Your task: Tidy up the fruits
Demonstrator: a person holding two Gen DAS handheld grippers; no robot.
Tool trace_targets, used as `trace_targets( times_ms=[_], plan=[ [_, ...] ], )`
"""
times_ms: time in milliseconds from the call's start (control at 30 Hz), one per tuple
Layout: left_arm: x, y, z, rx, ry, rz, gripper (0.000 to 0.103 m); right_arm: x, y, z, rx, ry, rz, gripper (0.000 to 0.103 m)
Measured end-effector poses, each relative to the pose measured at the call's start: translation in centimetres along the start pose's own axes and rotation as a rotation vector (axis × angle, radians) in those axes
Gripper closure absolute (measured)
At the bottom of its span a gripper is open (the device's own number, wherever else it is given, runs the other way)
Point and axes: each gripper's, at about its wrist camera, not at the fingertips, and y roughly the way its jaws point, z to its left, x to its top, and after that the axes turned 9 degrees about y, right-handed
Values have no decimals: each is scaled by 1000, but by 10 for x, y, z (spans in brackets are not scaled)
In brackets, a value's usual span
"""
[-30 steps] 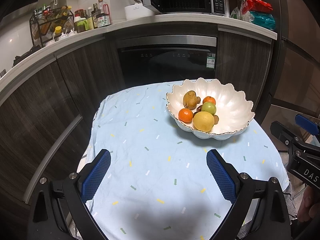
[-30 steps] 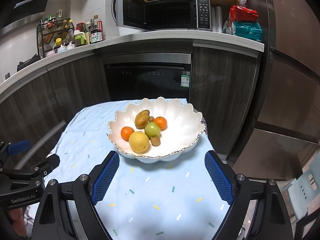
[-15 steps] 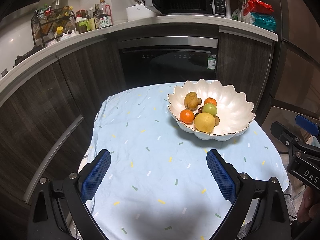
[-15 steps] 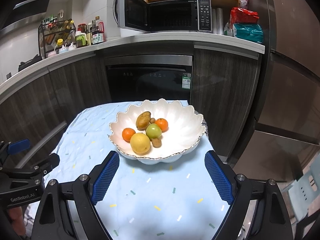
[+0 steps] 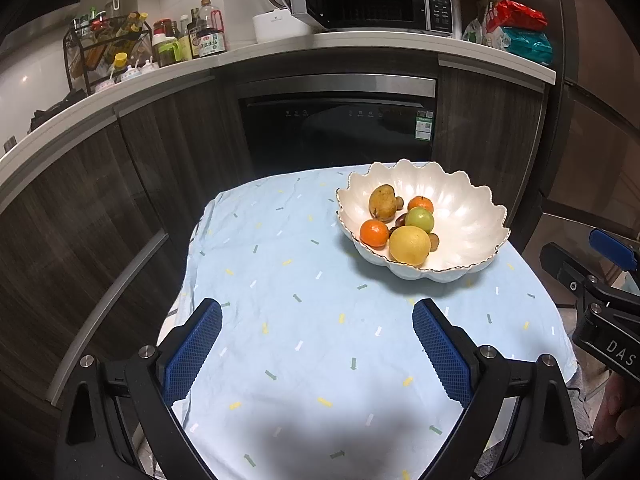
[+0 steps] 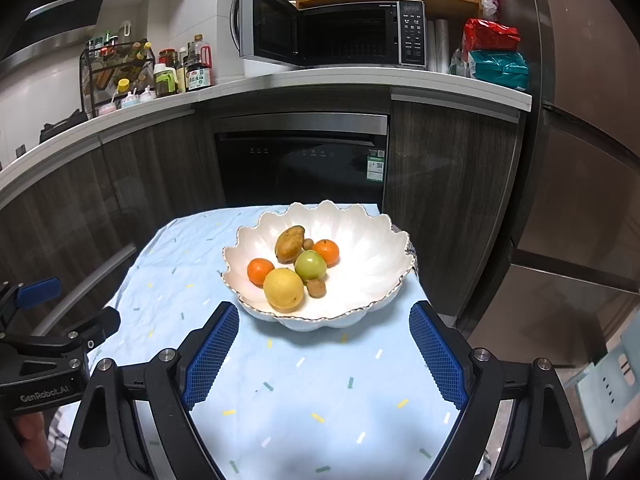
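Note:
A white scalloped bowl (image 5: 464, 216) (image 6: 360, 256) stands on the far right of a table with a light blue cloth (image 5: 304, 320). In it lie a yellow lemon (image 5: 409, 245) (image 6: 283, 289), two oranges (image 5: 374, 233) (image 6: 260, 271), a green fruit (image 5: 419, 219) (image 6: 310, 265), a brown pear-like fruit (image 5: 382, 202) (image 6: 289, 243) and small brown fruits (image 6: 316, 288). My left gripper (image 5: 317, 354) is open and empty over the cloth, short of the bowl. My right gripper (image 6: 324, 354) is open and empty just before the bowl.
Beyond the table are dark cabinets and a built-in appliance (image 5: 340, 136). The counter holds a bottle rack (image 5: 108, 52), an open microwave (image 6: 332, 34) and bags (image 6: 496, 58). A pale chair (image 6: 616, 380) stands at the right.
Both grippers have drawn back and risen slightly; the bowl sits a little farther in each view. Both stay open and empty.

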Motion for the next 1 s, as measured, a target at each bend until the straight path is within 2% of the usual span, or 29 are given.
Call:
trace_targets(
  times_ms=[1000],
  plan=[
    [-3, 5, 2, -1, -17, 21, 5, -2, 2, 0, -3, -1, 10, 15]
  ],
)
